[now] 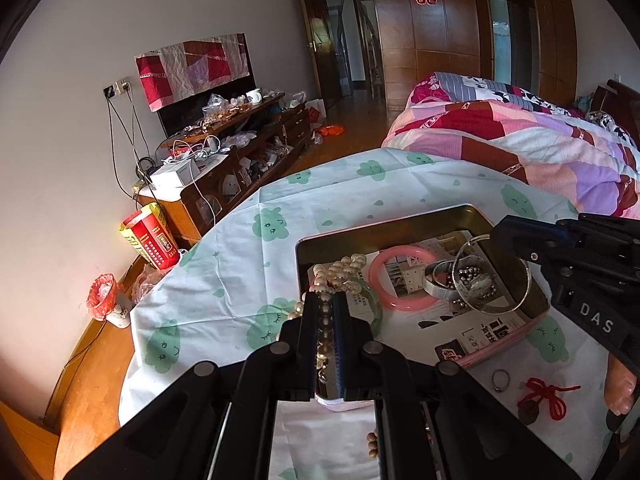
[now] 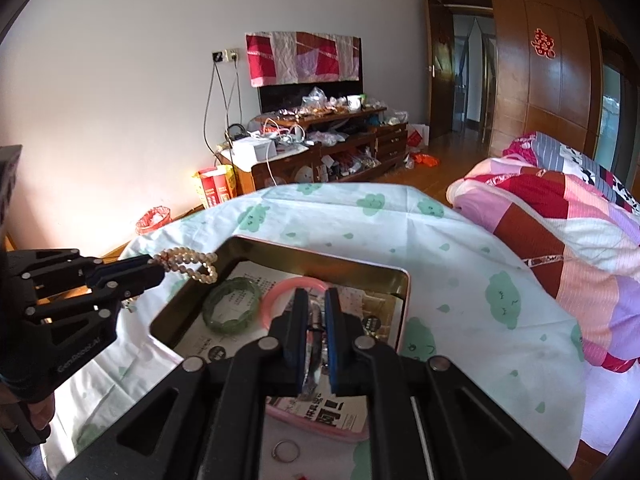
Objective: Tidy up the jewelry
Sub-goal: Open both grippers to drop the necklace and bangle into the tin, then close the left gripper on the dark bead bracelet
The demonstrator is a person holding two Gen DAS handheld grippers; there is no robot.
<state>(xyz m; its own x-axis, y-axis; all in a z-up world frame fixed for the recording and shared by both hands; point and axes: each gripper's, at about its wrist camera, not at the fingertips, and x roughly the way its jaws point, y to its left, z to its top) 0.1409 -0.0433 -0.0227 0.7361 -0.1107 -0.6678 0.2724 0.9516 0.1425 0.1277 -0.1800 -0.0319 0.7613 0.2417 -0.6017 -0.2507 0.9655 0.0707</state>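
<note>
Bright, soft daylight; sharp focus, strong fisheye bending, dark corners.

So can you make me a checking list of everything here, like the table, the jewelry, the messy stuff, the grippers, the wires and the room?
Surface: tablecloth with green clouds, creased.
Job's things: tin holds green bangle, pink bangle and a silver bangle; small ring and red cord lie on the cloth beside it.
Clutter: printed paper lining the tin.
Grippers: left gripper shut on pearl necklace; right gripper shut on thin silver hoop.
Cables: wires hang from a wall socket.
Surroundings: crowded cabinet, quilted bed, wooden doors.
</note>
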